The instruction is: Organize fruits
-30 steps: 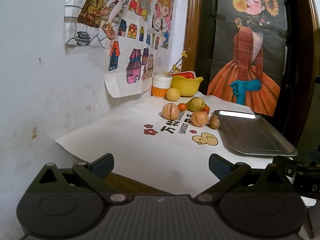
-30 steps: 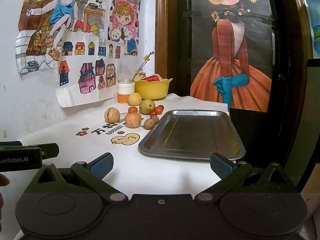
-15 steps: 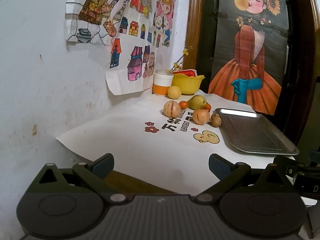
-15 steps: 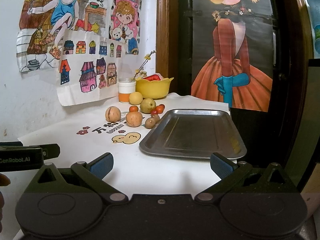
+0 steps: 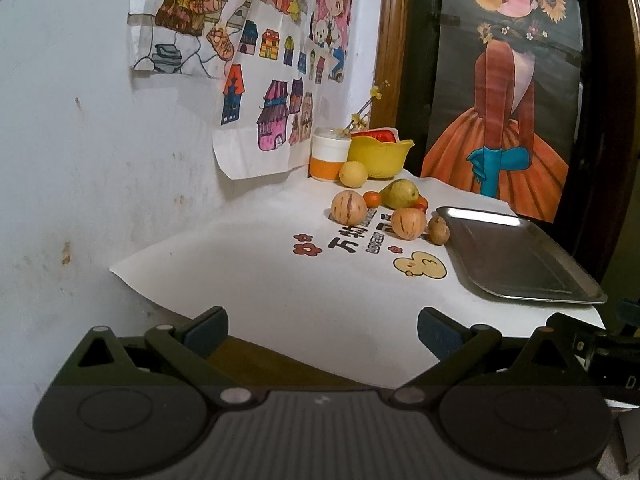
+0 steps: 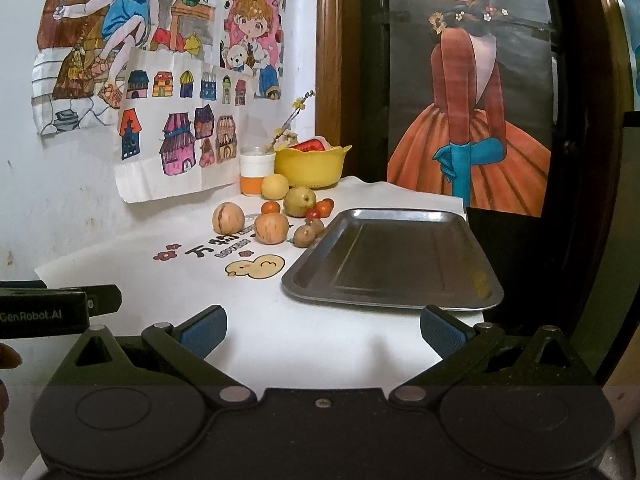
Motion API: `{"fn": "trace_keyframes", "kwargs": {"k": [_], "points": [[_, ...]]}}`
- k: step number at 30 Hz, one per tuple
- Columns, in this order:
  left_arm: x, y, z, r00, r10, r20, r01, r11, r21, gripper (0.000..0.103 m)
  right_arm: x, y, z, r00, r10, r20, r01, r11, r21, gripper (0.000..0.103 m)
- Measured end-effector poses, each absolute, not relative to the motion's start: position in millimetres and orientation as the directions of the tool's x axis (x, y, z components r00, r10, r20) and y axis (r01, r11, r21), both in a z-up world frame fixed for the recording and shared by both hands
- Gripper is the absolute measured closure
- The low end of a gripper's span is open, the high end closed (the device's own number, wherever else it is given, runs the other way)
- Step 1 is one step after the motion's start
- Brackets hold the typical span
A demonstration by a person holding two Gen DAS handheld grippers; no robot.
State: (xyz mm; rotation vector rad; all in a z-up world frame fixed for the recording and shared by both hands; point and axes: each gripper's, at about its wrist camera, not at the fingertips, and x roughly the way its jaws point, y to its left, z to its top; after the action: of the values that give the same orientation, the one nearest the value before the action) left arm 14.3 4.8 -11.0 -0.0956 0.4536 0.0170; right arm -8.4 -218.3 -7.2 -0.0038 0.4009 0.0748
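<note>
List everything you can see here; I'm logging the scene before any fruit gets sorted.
Metal tray: one, grey, empty, right side of the table.
Striped round fruits: two, tan with dark streaks, left of the tray.
Pear: one, green-yellow, behind them.
Yellow round fruit: one, in front of the cup.
Small orange-red fruits: several, around the pear.
Small brown fruits: two, by the tray's left edge.
Yellow bowl: one, at the back, something red inside.
Cup: one, white and orange, left of the bowl.
White table cover: one, printed.
Drawings: several, on the wall.
Left tool: open, empty.
Right tool: open, empty.
</note>
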Motion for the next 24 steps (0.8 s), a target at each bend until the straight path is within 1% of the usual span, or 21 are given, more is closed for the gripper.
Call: {"fn": "trace_keyframes", "kwargs": {"k": [7, 15, 21, 24], "points": [[24.6, 3.2, -11.2, 0.886, 0.012, -0.464, -0.047, 0.997, -0.063, 0.0, 2.2, -221.6, -10.4, 0.908, 0.078, -0.412, -0.075, 0.997, 0.023, 0.0], [41.9, 3.9, -6.1, 0.883, 0.029, -0.469, -0.049, 0.998, -0.031, 0.0, 23.6, -225.0, -3.9, 0.902, 0.108, -0.418, -0.105, 0.994, 0.031, 0.0], [59.5, 7.3, -2.2, 0.873, 0.032, -0.486, -0.048, 0.999, -0.02, 0.0, 48.7, -235.4, 5.0, 0.869, 0.197, -0.455, -0.157, 0.98, 0.124, 0.0], [71.0, 10.3, -1.2, 0.862, 0.011, -0.507, -0.035, 0.999, -0.037, 0.0, 61.2, -239.7, 8.1, 0.854, 0.238, -0.464, -0.179, 0.969, 0.168, 0.0]]}}
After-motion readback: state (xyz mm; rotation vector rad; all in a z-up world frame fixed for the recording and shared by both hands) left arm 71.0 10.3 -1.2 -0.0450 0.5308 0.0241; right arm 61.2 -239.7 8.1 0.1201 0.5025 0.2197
